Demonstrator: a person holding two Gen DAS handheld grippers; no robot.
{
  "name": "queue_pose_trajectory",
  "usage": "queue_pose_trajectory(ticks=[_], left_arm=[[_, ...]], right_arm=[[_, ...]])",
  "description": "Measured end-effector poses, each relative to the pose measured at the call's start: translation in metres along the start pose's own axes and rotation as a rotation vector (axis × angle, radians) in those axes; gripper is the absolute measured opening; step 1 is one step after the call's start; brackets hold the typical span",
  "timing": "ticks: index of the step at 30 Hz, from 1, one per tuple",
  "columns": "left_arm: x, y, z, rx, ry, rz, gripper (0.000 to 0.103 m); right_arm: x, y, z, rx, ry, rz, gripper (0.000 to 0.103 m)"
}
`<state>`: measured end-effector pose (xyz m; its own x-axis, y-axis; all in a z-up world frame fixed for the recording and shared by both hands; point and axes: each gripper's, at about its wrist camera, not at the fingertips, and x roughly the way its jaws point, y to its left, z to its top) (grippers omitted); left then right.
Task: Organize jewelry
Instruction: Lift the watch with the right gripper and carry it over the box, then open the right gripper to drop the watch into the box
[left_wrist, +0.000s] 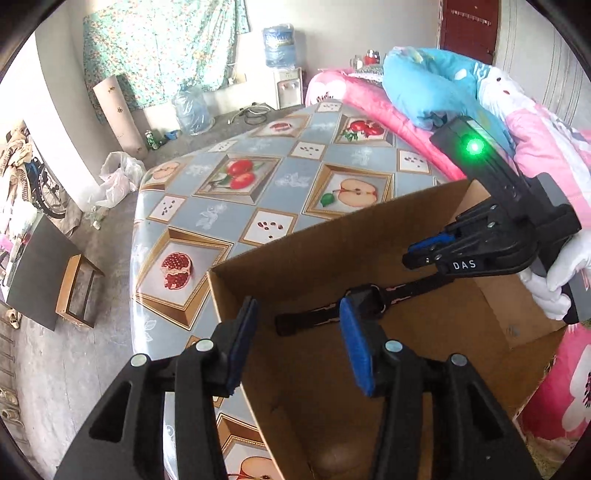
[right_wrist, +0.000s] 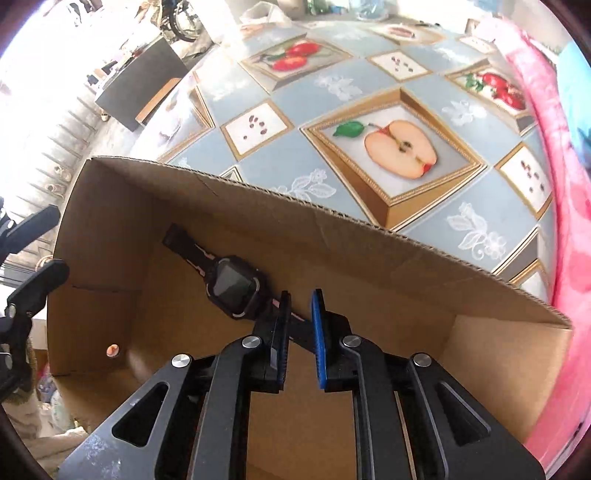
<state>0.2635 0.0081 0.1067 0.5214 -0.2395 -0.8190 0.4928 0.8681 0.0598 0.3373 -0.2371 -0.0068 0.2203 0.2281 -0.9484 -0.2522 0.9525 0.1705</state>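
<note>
Watch (right_wrist: 236, 288), a black smartwatch with a dark strap showing pink marks, lay flat on the floor of the open cardboard box (right_wrist: 332, 229), close along the far wall that ran across the middle of the right wrist frame. In the left wrist frame it stretched across the centre, from lower left to upper right. It was the only piece of jewelry the pictures showed, and it already sat inside the box, so the putting-away looked largely done for this item.

The right tool (right_wrist: 300, 314) pointed down into the box at the lower middle of its own frame, with one end of the strap passing between its blue pads. The jaws stood a little apart and did not appear to press on the strap, so I judged the watch released rather than held. A hand in a white glove (left_wrist: 554, 288) held that tool at the right edge of the left wrist frame.

The left tool (left_wrist: 295, 332) stood spread at the bottom of its frame, straddling the near left corner of the box with nothing between its pads.

The bench (right_wrist: 369, 92) under its fruit-patterned cloth showed no other jewelry. Whether more pieces waited outside the frames could not be told.
</note>
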Motion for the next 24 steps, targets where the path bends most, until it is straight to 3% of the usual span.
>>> queue_pose_trajectory(ticks=[3, 9, 13, 15, 19, 24], left_arm=[[-0.026, 0.010, -0.012, -0.050, -0.076, -0.008, 0.050], [-0.067, 0.027, -0.058, -0.196, -0.185, -0.028, 0.054], [-0.081, 0.034, -0.099, -0.285, -0.179, -0.028, 0.054], [-0.089, 0.039, -0.121, -0.327, -0.172, -0.027, 0.055], [-0.101, 0.045, -0.153, -0.371, -0.166, -0.012, 0.056], [-0.114, 0.049, -0.179, -0.389, -0.190, 0.014, 0.057]], right_arm=[[-0.011, 0.011, -0.005, -0.042, -0.023, -0.009, 0.014], [0.015, 0.051, -0.018, -0.119, 0.114, 0.112, 0.018], [0.049, 0.061, -0.017, -0.105, 0.190, 0.046, 0.016], [0.053, 0.061, -0.012, -0.111, 0.163, -0.030, 0.016], [0.048, 0.046, -0.009, -0.018, 0.136, -0.008, 0.017], [0.005, 0.057, -0.024, -0.032, 0.044, -0.050, 0.018]])
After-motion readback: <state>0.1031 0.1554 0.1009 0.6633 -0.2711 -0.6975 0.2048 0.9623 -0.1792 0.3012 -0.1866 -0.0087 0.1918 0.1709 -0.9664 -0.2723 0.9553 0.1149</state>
